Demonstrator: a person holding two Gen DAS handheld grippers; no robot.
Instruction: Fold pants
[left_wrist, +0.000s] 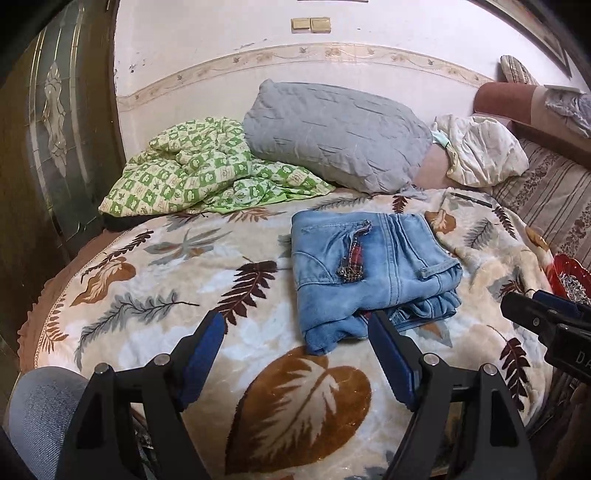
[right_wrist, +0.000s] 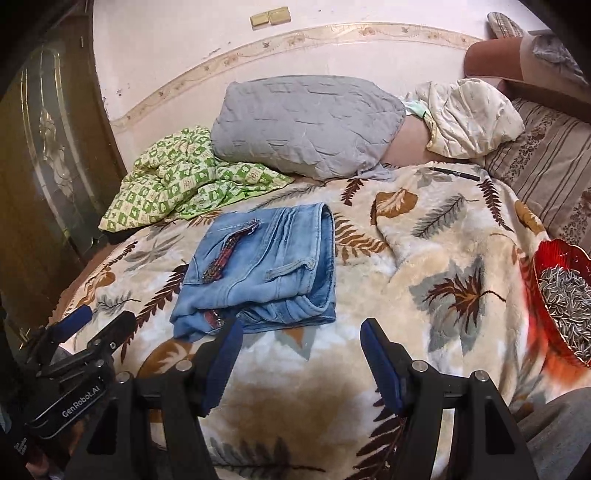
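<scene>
Light blue jeans (left_wrist: 365, 269) lie folded into a compact bundle on the leaf-patterned blanket (left_wrist: 184, 295); they also show in the right wrist view (right_wrist: 262, 269). My left gripper (left_wrist: 295, 328) is open and empty, just in front of the bundle's near edge, its right finger close to the denim. My right gripper (right_wrist: 301, 334) is open and empty, near the bundle's front right corner, not touching it. The left gripper also shows at the lower left of the right wrist view (right_wrist: 99, 325). Part of the right gripper shows at the right edge of the left wrist view (left_wrist: 546, 314).
A grey pillow (left_wrist: 332, 136), a green checked quilt (left_wrist: 199, 173) and a cream bundle (left_wrist: 484, 147) lie at the back by the wall. A red bowl of sunflower seeds (right_wrist: 565, 291) stands at the right. A black pen (right_wrist: 454, 172) lies on the blanket. A dark wooden door (left_wrist: 55, 129) stands at the left.
</scene>
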